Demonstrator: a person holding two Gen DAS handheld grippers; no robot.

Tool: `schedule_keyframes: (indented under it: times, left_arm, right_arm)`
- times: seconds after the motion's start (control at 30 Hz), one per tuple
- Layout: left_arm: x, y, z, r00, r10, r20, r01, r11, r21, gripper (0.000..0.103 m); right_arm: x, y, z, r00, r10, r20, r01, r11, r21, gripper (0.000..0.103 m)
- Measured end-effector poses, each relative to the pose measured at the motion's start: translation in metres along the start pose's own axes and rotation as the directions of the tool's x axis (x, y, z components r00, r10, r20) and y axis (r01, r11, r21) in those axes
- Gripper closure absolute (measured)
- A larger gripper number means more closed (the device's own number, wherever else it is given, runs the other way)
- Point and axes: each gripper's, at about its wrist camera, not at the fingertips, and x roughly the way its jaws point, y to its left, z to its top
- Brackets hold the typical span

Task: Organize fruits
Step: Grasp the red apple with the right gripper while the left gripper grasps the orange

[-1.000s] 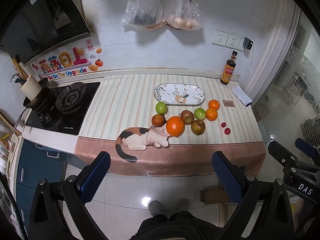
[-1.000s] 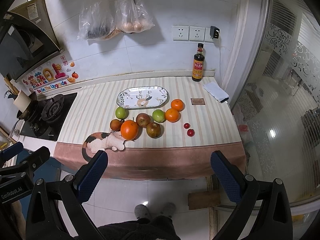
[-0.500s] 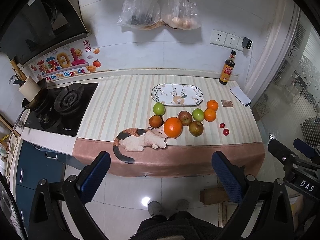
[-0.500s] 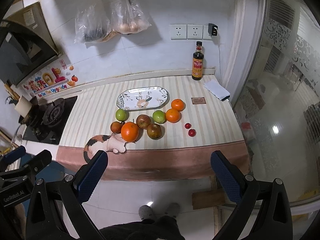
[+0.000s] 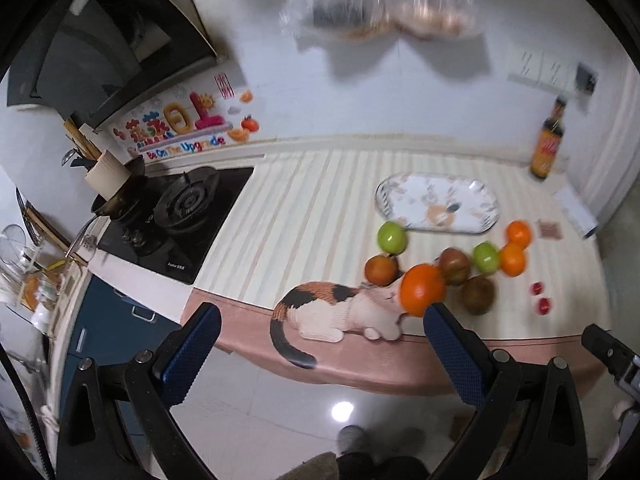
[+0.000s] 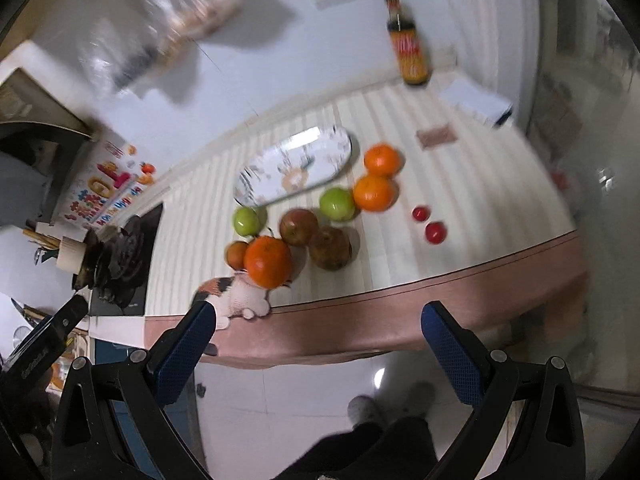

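Fruit lies in a cluster on the striped counter: a large orange (image 5: 423,289) (image 6: 267,261), two green apples (image 5: 392,237) (image 6: 337,203), reddish-brown apples (image 5: 454,265) (image 6: 298,227), two small oranges (image 5: 512,259) (image 6: 373,193) and two small red fruits (image 5: 544,305) (image 6: 435,232). An oval patterned plate (image 5: 437,209) (image 6: 293,171) sits behind them with nothing on it. My left gripper (image 5: 320,344) is open, off the counter's front edge. My right gripper (image 6: 318,340) is also open, in front of the counter, tilted.
A gas hob (image 5: 176,216) with a pot (image 5: 116,196) lies left of the fruit. A sauce bottle (image 5: 547,152) (image 6: 410,52) stands at the back wall. Plastic bags (image 5: 380,4) hang above. A cat picture (image 5: 336,314) marks the cloth's front. Feet (image 6: 384,404) show below.
Both grippers have moved closer to the counter, so the fruit looks bigger. The right view has tilted; both views are blurred by motion. The fruit has not moved.
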Motion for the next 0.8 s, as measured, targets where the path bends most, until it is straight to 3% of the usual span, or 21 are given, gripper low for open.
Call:
schedule_keyframes:
  times: [0.27,0.4,0.47,0.63,0.8]
  left_arm:
    - [0.107,-0.023,0.017,0.982,-0.007,-0.187,0.015,0.999,0.042,0.0]
    - [0.156,-0.034,0.028,0.96,-0.066,-0.272,0.085,0.995,0.057,0.0]
    - [0.179,-0.041,0.033,0.942,-0.103,-0.319,0.127,0.99,0.054,0.0]
    - [0.218,-0.057,0.047,0.894,-0.196,-0.402,0.232,0.972,0.043,0.0]
    - [0.235,-0.082,0.052,0.853,-0.243,-0.461,0.316,0.945,0.087,0.0]
  right_arm:
    - [0.157,-0.027,0.042,0.987,0.051,-0.151,-0.038,0.995,0.088,0.003]
    - [0.216,-0.026,0.05,0.974,0.048,-0.221,-0.025,0.994,0.104,0.008]
    - [0.246,-0.021,0.051,0.964,0.04,-0.263,-0.014,0.995,0.098,0.017]
    - [0.266,-0.011,0.052,0.96,-0.057,-0.273,0.069,0.997,0.034,0.035]
    - [0.257,-0.022,0.049,0.948,-0.129,-0.291,0.139,0.99,0.012,0.035]
